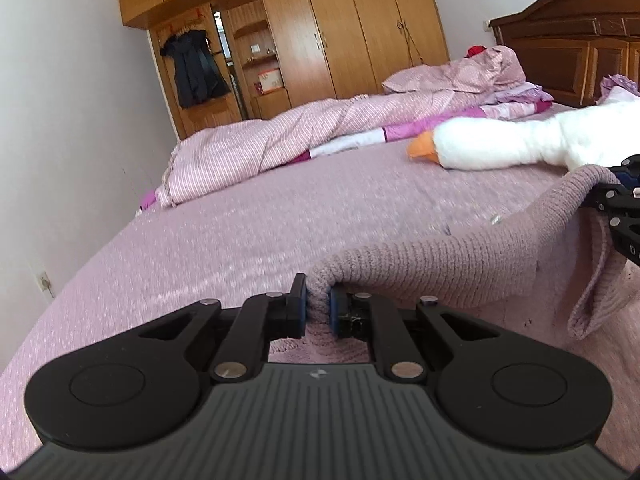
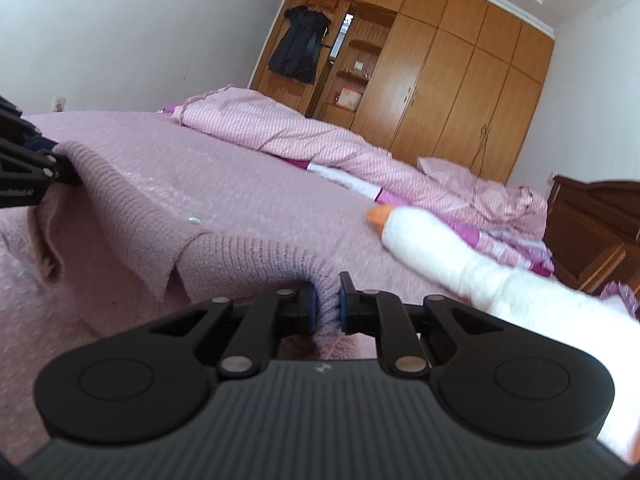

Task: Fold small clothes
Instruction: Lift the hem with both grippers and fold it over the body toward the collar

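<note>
A small mauve knitted garment point(image 1: 460, 264) is stretched in the air above the bed between both grippers. My left gripper point(image 1: 319, 308) is shut on one bunched corner of it. My right gripper point(image 2: 327, 307) is shut on the other corner of the garment point(image 2: 132, 208). In the left wrist view the right gripper point(image 1: 616, 196) shows at the far right edge. In the right wrist view the left gripper point(image 2: 60, 172) shows at the far left edge. Part of the garment hangs down below the held edge.
The bed point(image 1: 224, 232) has a pink bedspread. A rolled pink striped duvet point(image 1: 256, 144) lies along its far side. A white plush goose point(image 1: 500, 144) with an orange beak lies near the right. A wooden wardrobe point(image 1: 340, 32) and a headboard point(image 1: 572, 52) stand behind.
</note>
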`<state>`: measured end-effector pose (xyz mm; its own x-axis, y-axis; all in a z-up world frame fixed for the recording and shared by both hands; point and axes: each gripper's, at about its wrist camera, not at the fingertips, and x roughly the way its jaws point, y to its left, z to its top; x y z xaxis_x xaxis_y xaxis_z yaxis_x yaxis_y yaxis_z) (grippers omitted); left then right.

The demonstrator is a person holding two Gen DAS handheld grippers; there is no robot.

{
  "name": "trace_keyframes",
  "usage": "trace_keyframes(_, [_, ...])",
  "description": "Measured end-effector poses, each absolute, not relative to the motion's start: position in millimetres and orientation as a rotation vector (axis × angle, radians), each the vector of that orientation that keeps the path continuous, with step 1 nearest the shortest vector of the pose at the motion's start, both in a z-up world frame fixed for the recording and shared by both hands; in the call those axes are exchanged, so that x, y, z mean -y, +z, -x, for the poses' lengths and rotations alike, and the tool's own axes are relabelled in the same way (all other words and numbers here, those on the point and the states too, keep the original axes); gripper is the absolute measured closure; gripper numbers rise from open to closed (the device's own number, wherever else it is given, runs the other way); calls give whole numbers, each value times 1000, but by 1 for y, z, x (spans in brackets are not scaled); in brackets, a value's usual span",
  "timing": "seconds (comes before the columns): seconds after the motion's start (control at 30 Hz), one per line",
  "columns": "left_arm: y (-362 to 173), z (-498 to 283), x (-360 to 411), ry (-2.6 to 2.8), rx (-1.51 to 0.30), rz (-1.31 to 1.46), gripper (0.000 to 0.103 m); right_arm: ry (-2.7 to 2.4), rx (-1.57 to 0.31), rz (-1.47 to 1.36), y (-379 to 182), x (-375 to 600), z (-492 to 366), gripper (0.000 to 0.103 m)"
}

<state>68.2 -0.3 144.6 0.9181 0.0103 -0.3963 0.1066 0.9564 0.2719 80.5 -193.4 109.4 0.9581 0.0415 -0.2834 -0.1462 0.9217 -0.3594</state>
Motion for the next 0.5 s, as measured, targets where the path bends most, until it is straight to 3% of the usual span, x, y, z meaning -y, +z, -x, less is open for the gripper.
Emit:
trace_keyframes(0.23, [140, -143, 8, -28, -404, -296, 91, 83, -283, 391, 107, 193, -130, 90])
trace_keyframes(0.5, [89, -224, 10, 3, -492, -271, 91, 83, -360, 380, 74, 187, -187, 90])
